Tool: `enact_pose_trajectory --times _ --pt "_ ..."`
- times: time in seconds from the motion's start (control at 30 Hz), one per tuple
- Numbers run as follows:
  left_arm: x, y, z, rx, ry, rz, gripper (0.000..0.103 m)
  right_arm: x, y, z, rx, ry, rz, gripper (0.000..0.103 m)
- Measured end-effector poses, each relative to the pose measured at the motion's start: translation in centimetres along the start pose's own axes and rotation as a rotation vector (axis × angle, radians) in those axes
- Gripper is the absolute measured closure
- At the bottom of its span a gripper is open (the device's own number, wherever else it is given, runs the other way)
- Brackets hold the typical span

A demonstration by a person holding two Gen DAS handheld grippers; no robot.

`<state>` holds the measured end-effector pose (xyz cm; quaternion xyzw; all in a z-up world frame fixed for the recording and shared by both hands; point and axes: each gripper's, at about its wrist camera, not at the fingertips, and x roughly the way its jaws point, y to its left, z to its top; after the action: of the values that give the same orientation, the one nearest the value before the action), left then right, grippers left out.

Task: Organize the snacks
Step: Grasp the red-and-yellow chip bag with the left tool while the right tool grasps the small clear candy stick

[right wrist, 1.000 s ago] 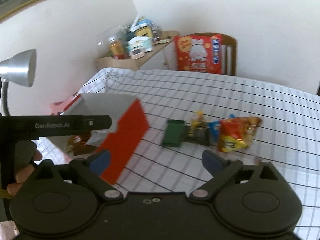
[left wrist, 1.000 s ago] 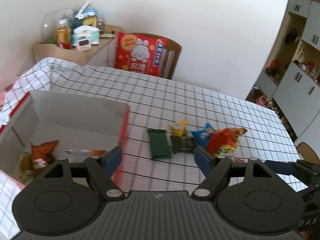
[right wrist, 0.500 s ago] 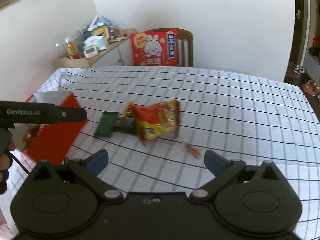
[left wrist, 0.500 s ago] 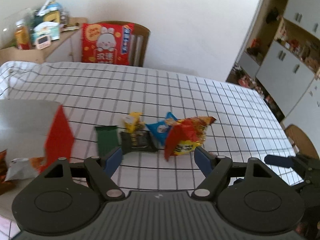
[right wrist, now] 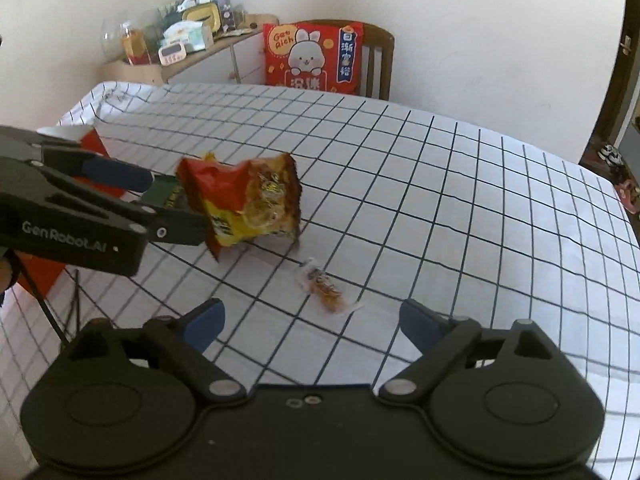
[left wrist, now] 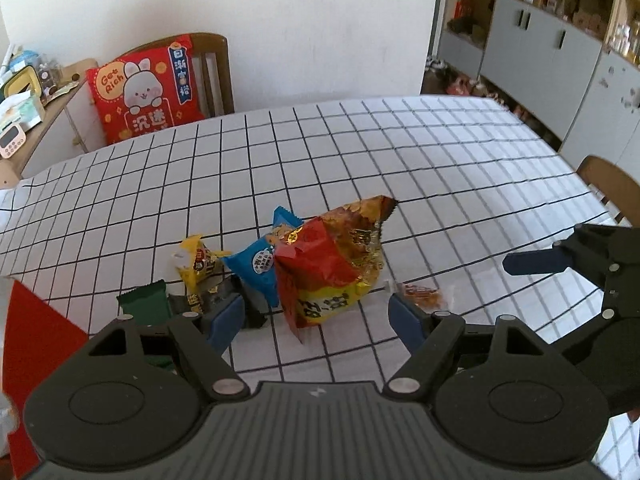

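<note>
A red and yellow crinkled snack bag [left wrist: 332,268] stands on the checked tablecloth [left wrist: 360,152], just ahead of my left gripper [left wrist: 316,318], which is open and touches nothing. Left of the bag lie a blue packet [left wrist: 256,264], a yellow packet [left wrist: 196,260], a black packet [left wrist: 216,296] and a dark green packet [left wrist: 146,304]. A small clear-wrapped orange snack [right wrist: 324,288] lies just ahead of my right gripper [right wrist: 312,316]. Its jaws are closing, with nothing between the pads. The left gripper [right wrist: 152,204] reaches the bag [right wrist: 244,200] from the left.
A red-sided box [left wrist: 36,320] sits at the left table edge. Behind the table stand a wooden chair with a red rabbit cushion [left wrist: 144,92] and a cluttered side shelf [right wrist: 180,40]. Grey cabinets [left wrist: 540,40] and another chair [left wrist: 608,184] are to the right.
Both grippers have dropped lower and swung right, from the box toward the snack pile. The box has slid to the left edge of view. The right jaws have narrowed slightly.
</note>
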<state>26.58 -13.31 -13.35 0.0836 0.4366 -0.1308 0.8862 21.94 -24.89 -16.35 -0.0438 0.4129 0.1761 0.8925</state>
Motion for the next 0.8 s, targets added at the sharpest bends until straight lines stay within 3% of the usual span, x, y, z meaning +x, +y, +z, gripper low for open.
enact_pose_trajectory --times 0.47,0.8 --pt "4.1 -0.4 1.3 -0.011 0.072 -0.021 0.024 4.3 1.0 0.7 -0.099 0.024 -0.014 0.027" --pt "5.1 0.7 1.7 -0.101 0.097 -0.026 0.026 5.5 1.9 0.3 -0.154 0.027 -0.075 0.06"
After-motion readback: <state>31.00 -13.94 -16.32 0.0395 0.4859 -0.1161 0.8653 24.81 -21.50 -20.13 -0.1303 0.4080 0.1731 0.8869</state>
